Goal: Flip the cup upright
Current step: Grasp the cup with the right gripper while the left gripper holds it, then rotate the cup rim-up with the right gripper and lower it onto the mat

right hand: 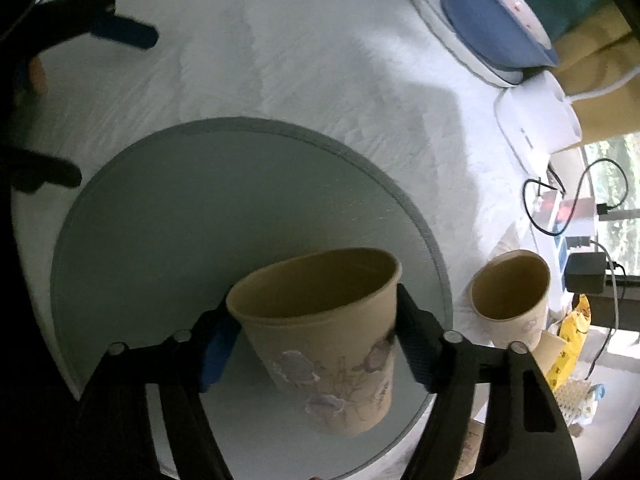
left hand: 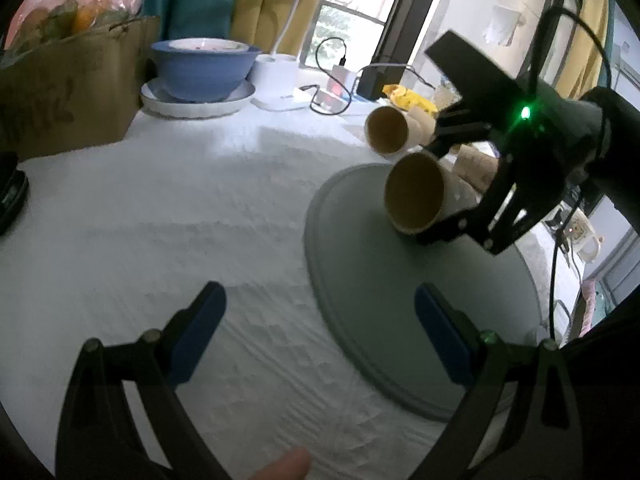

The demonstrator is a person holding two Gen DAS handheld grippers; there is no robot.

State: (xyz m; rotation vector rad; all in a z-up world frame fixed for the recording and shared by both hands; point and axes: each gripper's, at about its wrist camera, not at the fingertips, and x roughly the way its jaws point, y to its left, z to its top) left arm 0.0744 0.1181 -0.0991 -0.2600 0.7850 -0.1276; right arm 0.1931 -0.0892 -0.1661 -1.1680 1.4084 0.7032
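**A:** Tan paper, faint floral print: that's the cup (right hand: 324, 344) I've got, pinched between the blue pads (right hand: 218, 354) of my right gripper (right hand: 316, 344). The jaws press on both sides of its wall just below the rim, closed to the cup's width.

**B:** Where does it sit?

**A:** Tilted over the grey round tray (right hand: 160, 216), mouth pointing away from my wrist camera. From the left wrist view the cup (left hand: 416, 194) lies nearly sideways, its lower rim close to the tray (left hand: 360, 280); I cannot tell whether it touches.

**B:** Room around it?

**A:** The tray is bare ahead of the cup out to its raised edge. Just beyond that edge, on the white cloth (right hand: 300, 60), a second cup (right hand: 510, 296) lies on its side, near mine. Farther back stand a blue bowl (right hand: 492, 16) on a white plate (right hand: 448, 28) and a white box (right hand: 536, 120), well apart.

**B:** And your hands?

**A:** The right gripper (left hand: 440, 184) reaches in from the tray's far side in that view. My left gripper (left hand: 320, 332) hovers low at the tray's near edge, jaws spread wide, holding nothing.
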